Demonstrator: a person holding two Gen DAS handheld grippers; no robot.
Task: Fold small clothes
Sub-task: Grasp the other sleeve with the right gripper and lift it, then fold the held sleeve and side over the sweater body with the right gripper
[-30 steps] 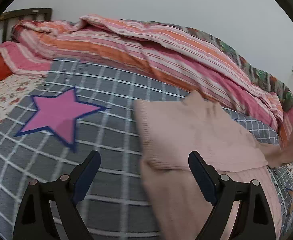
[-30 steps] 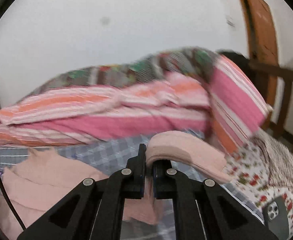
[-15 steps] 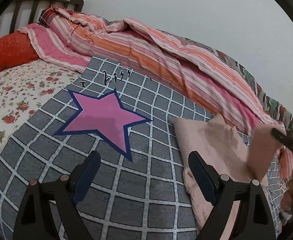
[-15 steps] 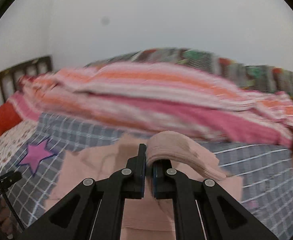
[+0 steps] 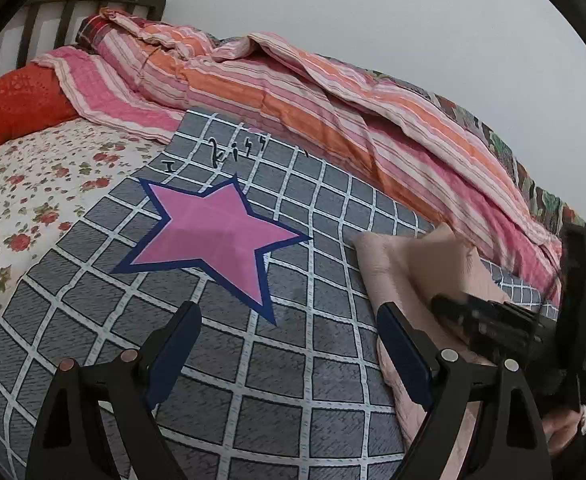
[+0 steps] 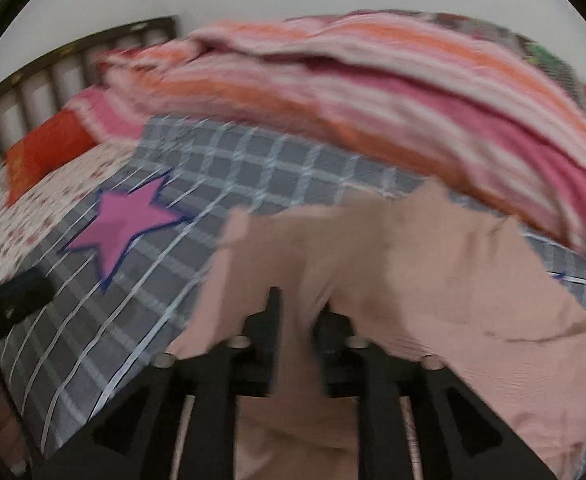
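Observation:
A pale pink knitted garment (image 5: 393, 264) lies on the grey checked blanket (image 5: 293, 360), partly folded over itself. In the right wrist view it (image 6: 453, 280) fills the foreground. My right gripper (image 6: 299, 300) is low over it and its jaws are opening. A fold of the pink cloth lies loose in the gap between them. The left wrist view shows the right gripper (image 5: 493, 328) coming in from the right, above the garment. My left gripper (image 5: 289, 312) hovers open over bare blanket to the garment's left, with nothing between its fingers.
A pink star (image 5: 213, 232) is printed on the blanket. A striped pink and orange quilt (image 5: 333, 112) is heaped along the wall side. A red pillow (image 5: 17, 100) and a dark headboard (image 5: 65, 4) stand at the far left, by the floral sheet (image 5: 25, 200).
My right gripper swung left and down with the pink fold over the garment, and its shut jaws have now parted. The left view first slid towards the star, then held still.

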